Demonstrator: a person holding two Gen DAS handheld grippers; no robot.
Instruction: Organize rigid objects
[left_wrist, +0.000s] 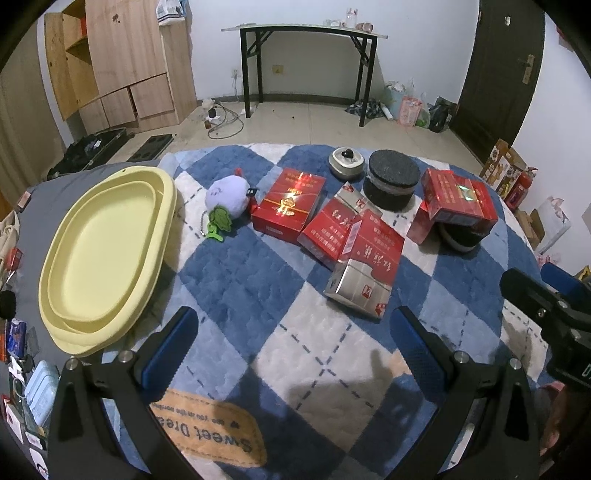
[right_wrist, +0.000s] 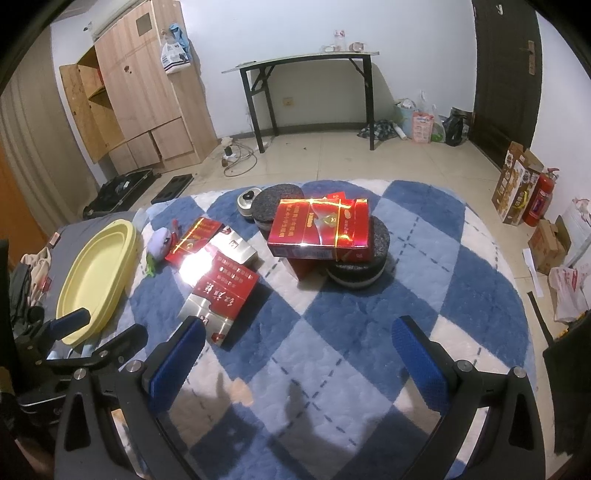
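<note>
Two grippers, both empty, hover low over the quilt; no grasp yet.

Left wrist view: left gripper has its jaws spread wide, nothing between them, aimed at the clutter mid-quilt. Yellow tray lies at the left edge, empty, likely the destination for the rigid items. Just right of it, plush toy, soft, so probably not part of the sort. Red box lies flat beside the toy. Two red-and-silver cartons overlap each other, the nearer one closest to the jaws, so it looks like the first candidate. Behind them: metal tin and black disc, upright, touching or nearly so. Right of these, a red pack sits tilted on a second disc. Right gripper shows at the right edge; jaw state cannot be told from this view.

Right wrist view: right gripper also has jaws spread, empty, pointed toward the red pack, which rests unevenly, propped partly on the second disc and partly on another red box below. Judgement: that stack is unstable, lift the top pack first. Cartons lie left of the jaws; tray far left. Left gripper is visible beside the tray, jaws apart.
</note>
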